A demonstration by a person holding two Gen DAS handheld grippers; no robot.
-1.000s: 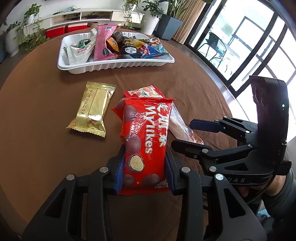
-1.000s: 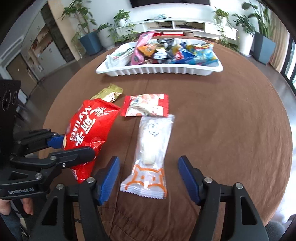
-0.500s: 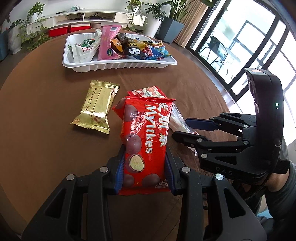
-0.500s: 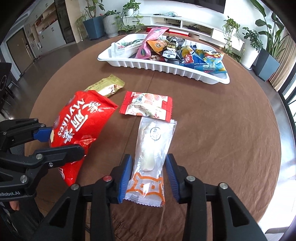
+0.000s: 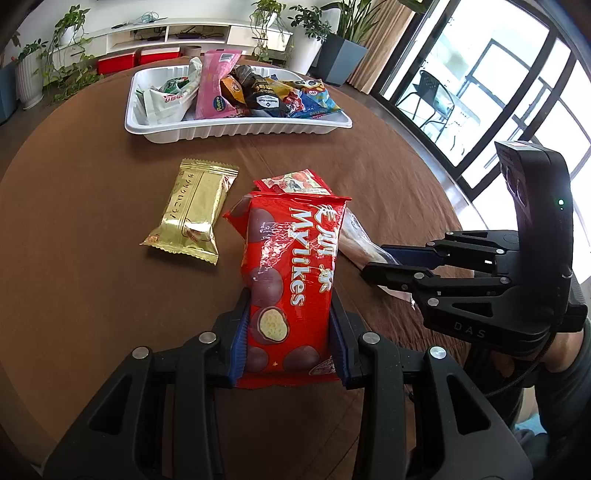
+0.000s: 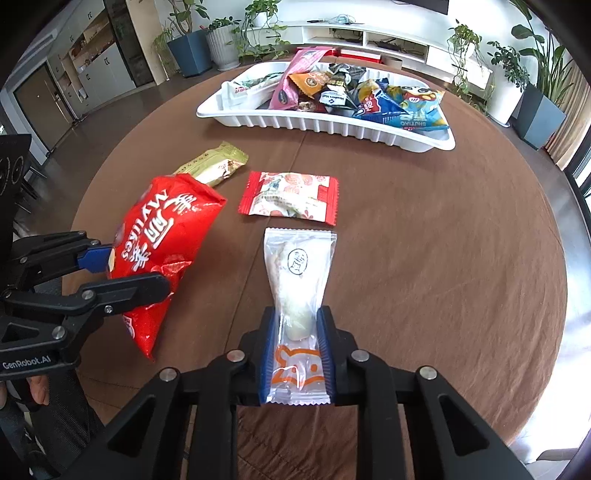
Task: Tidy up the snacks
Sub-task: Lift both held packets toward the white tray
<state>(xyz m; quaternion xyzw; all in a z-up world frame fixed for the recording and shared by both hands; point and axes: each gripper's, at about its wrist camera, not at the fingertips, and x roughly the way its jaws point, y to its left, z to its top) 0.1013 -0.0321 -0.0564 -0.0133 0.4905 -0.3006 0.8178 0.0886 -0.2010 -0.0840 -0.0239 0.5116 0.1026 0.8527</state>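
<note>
My left gripper (image 5: 288, 332) is shut on a red Mylikes bag (image 5: 291, 273) and holds it above the brown table; the bag also shows in the right wrist view (image 6: 159, 251). My right gripper (image 6: 295, 350) is shut on a clear packet with an orange cat print (image 6: 297, 295), whose far end lies toward the table's middle. A gold packet (image 5: 192, 210) and a red-and-white packet (image 6: 290, 197) lie on the table. A white tray (image 5: 236, 129) full of snacks stands at the far side; it also shows in the right wrist view (image 6: 325, 123).
The round table with its brown cloth (image 6: 443, 240) drops off to the floor all round. Potted plants (image 6: 188, 48) and a low white shelf (image 6: 369, 33) stand behind it. Large windows (image 5: 498, 92) are to the right.
My right gripper has closed from wide open onto the clear cat-print packet. My left gripper keeps its hold on the red bag and has lifted it a little.
</note>
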